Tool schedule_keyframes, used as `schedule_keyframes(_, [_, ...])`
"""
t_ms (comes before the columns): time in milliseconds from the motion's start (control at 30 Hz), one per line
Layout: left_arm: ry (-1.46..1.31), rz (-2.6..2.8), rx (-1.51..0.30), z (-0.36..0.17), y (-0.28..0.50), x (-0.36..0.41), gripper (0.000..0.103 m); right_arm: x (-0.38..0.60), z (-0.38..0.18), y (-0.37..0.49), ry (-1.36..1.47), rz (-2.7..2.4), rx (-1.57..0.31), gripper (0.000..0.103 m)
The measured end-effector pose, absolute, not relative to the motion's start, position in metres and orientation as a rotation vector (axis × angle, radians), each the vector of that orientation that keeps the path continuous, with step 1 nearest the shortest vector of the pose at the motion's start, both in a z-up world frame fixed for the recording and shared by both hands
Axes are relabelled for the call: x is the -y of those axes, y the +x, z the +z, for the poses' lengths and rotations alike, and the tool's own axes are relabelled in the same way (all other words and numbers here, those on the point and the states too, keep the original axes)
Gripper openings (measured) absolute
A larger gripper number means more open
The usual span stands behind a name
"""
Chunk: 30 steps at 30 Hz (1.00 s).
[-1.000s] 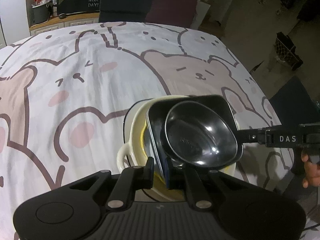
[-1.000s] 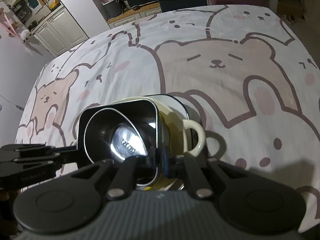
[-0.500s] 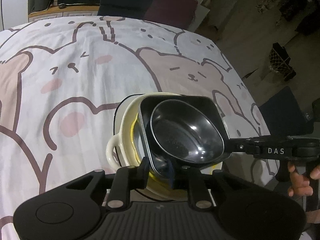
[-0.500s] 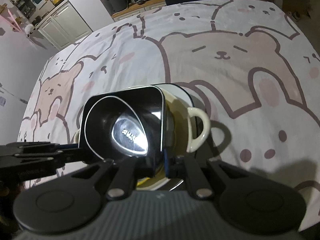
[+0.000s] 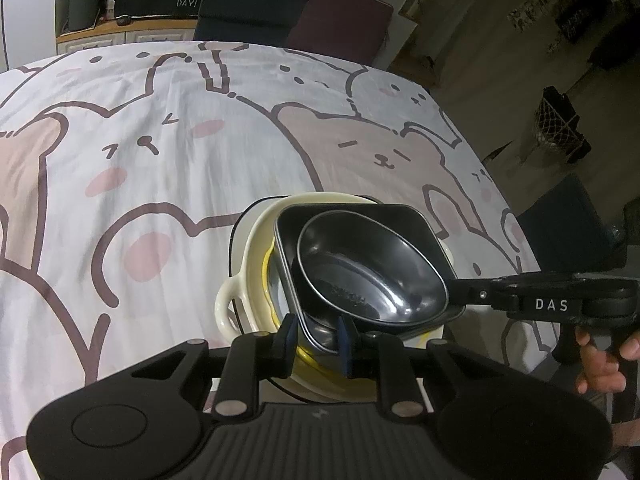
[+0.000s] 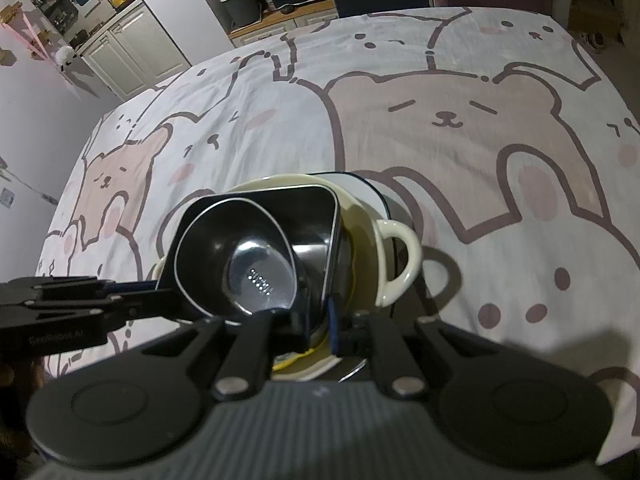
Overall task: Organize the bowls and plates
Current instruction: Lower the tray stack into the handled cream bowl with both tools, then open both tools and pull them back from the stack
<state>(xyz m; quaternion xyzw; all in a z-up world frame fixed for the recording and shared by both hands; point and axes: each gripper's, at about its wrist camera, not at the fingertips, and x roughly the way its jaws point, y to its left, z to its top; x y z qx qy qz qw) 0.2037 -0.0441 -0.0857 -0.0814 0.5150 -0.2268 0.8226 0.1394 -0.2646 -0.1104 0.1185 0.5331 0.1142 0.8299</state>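
A cream two-handled bowl [image 5: 256,248] sits on a white plate with a dark rim [image 6: 360,184] on the bear-print cloth. Inside it lie a black square dish [image 5: 400,220] and, nested in that, a black oval bowl [image 5: 360,276]; both also show in the right wrist view, the dish [image 6: 312,224] and the oval bowl [image 6: 236,252]. My left gripper [image 5: 318,334] has its jaws parted around the near rim of the black square dish. My right gripper [image 6: 320,326] is closed on the opposite rim of the black stack; it also shows in the left wrist view [image 5: 460,304].
The bear-print cloth [image 5: 160,160] covers the whole table. Dark chairs [image 5: 280,4] stand at the far edge. A counter with a bin [image 5: 84,8] lies beyond at the far left. Floor and a mesh basket [image 5: 560,128] lie off the right edge.
The left gripper's jaws have spread apart from the dish rim they pinched. The black dishes have settled lower into the cream bowl. The right gripper keeps its hold.
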Motion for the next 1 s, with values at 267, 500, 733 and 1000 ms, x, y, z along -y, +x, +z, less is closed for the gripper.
schedule_keyframes(267, [-0.169,-0.469,-1.085,-0.083,0.203,0.04,0.024,0.267,-0.108,0.139,0.245,0.233,-1.119,0.013])
schedule_keyframes(500, [-0.164,-0.458,-1.066,-0.077,0.202,0.038,0.032,0.272,-0.102,0.137,0.245,0.226,-1.092,0.014])
schedule_keyframes(733, [-0.143,-0.437,-1.006,-0.062,0.195,0.038,0.066,0.272,-0.089,0.132,0.209,0.215,-1.037,0.026])
schedule_keyframes(1000, [-0.126,-0.357,-0.857,-0.028,0.174,0.033,0.101,0.278,-0.054,0.109,0.164,0.171,-0.876,0.065])
